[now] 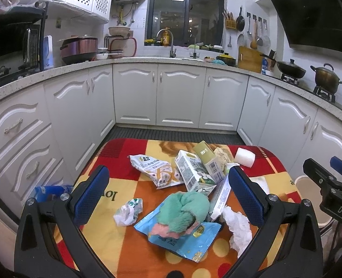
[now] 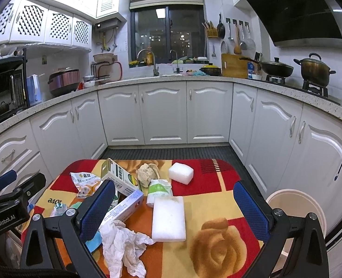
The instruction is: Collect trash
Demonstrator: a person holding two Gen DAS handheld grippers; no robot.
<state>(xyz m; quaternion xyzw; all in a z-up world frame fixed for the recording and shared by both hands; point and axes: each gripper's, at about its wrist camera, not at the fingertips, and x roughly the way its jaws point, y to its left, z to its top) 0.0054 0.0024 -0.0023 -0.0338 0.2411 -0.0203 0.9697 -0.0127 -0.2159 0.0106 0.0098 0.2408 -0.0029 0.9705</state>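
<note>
Trash still spread over the patterned desk (image 2: 217, 185); collecting looks barely begun.

A crumpled white tissue (image 2: 122, 245), a white foam block (image 2: 169, 219), milk cartons (image 1: 194, 171), a blue snack wrapper (image 1: 182, 236) under a green cloth (image 1: 187, 208), and other wrappers all lie on the desk. The left tool (image 1: 168, 197) stands wide and empty above the cloth. The right tool (image 2: 173, 213) is likewise wide and empty, over the foam block. A white bin (image 2: 296, 206) sits just beside the desk's right edge; nothing of its contents shows.

Left tool (image 1: 168, 194) and right tool (image 2: 174, 210): black frames, silver screws, blue textured pads (image 1: 91, 195). White lettering "DAS" marks one body, "GenRobot.AI" the other.
</note>
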